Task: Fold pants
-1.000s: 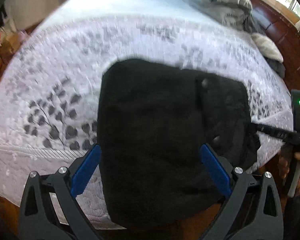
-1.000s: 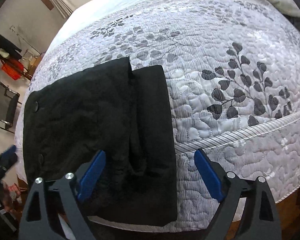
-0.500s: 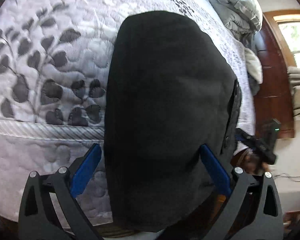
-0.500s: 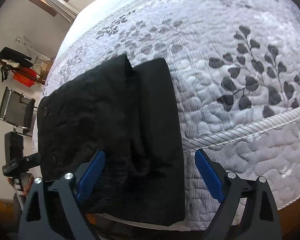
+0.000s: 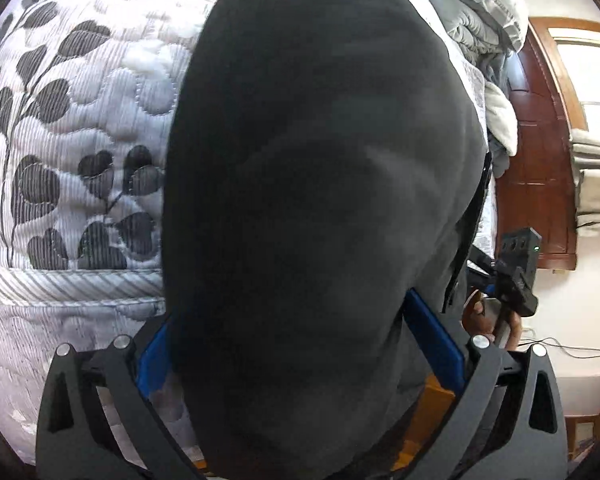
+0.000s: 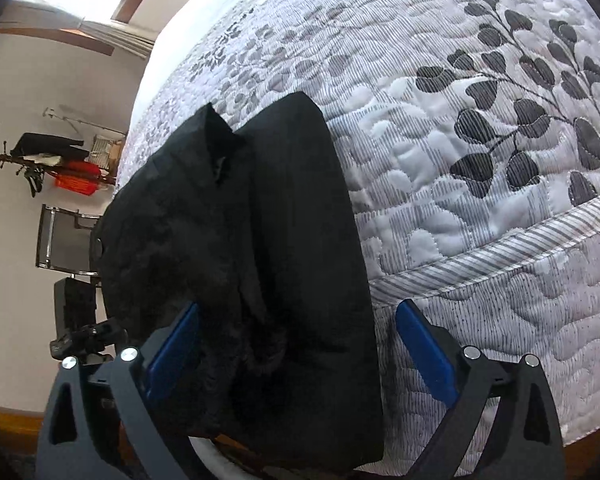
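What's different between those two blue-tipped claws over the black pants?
The left gripper straddles the pants, cloth filling its gap; the right gripper has cloth across only part of its gap, one finger over bare mattress. The right gripper's jaws are opening; the left gripper's stand wide. Both grip nothing.

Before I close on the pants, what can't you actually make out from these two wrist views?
- Left wrist view: the black pants fill the frame, hiding the left gripper's finger tips; grip state unclear.
- Right wrist view: the pants' near hem hangs over the mattress edge and is cut off by the frame bottom.
- Right gripper: jaws opening, cloth between them; its left pad is partly hidden by fabric.
- Layer count: dark folds unreadable.
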A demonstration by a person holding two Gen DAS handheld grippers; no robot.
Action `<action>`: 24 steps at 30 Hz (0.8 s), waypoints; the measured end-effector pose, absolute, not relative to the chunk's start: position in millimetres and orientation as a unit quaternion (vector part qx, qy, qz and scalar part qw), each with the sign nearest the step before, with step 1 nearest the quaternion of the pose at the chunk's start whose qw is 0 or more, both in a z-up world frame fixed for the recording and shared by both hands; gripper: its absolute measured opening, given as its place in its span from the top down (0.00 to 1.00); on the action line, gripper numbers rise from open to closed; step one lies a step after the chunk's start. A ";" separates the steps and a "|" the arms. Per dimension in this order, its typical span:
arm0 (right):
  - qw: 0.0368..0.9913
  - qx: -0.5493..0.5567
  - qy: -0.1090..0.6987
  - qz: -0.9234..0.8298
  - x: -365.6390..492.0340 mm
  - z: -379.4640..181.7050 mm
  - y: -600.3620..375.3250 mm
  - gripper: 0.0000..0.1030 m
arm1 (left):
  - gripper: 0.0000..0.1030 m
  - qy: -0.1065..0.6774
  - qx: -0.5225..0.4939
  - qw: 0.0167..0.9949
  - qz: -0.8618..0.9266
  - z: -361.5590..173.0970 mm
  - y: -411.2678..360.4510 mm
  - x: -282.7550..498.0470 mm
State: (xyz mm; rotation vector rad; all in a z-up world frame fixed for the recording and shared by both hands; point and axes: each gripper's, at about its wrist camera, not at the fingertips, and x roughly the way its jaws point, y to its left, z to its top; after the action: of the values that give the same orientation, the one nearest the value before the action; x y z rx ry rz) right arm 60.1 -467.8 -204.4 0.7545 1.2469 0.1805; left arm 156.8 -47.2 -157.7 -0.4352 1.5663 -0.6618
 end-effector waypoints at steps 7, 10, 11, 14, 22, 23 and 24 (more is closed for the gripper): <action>0.732 0.359 0.570 0.105 61.8 -209.5 -472.1 0.05 | 0.03 0.684 -0.188 0.634 -0.308 -149.5 -43.8 154.0; 0.715 0.378 0.571 0.141 63.2 -213.5 -467.9 0.04 | 0.03 0.686 -0.176 0.636 -0.308 -146.6 -46.8 151.0; 0.718 0.364 0.577 0.138 65.1 -213.2 -463.7 0.03 | 0.03 0.687 -0.172 0.635 -0.308 -146.0 -49.4 150.1; 0.723 0.326 0.594 0.137 72.6 -216.2 -448.9 0.03 | 0.02 0.696 -0.163 0.635 -0.294 -150.8 -61.9 152.3; 0.749 0.291 0.582 0.128 71.3 -201.3 -437.0 0.37 | 0.09 0.683 -0.170 0.654 -0.279 -143.5 -61.0 149.2; 0.753 0.289 0.578 0.128 70.4 -197.0 -436.7 0.41 | 0.13 0.672 -0.171 0.666 -0.274 -139.4 -55.9 146.6; 0.756 0.287 0.574 0.129 68.5 -194.5 -437.5 0.48 | 0.23 0.665 -0.167 0.675 -0.274 -135.2 -56.0 144.7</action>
State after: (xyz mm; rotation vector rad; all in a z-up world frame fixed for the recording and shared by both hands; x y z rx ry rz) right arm 68.5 -437.5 -194.5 0.6268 1.2514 0.2811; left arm 144.7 -56.0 -135.2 -0.3749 1.4955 -0.6162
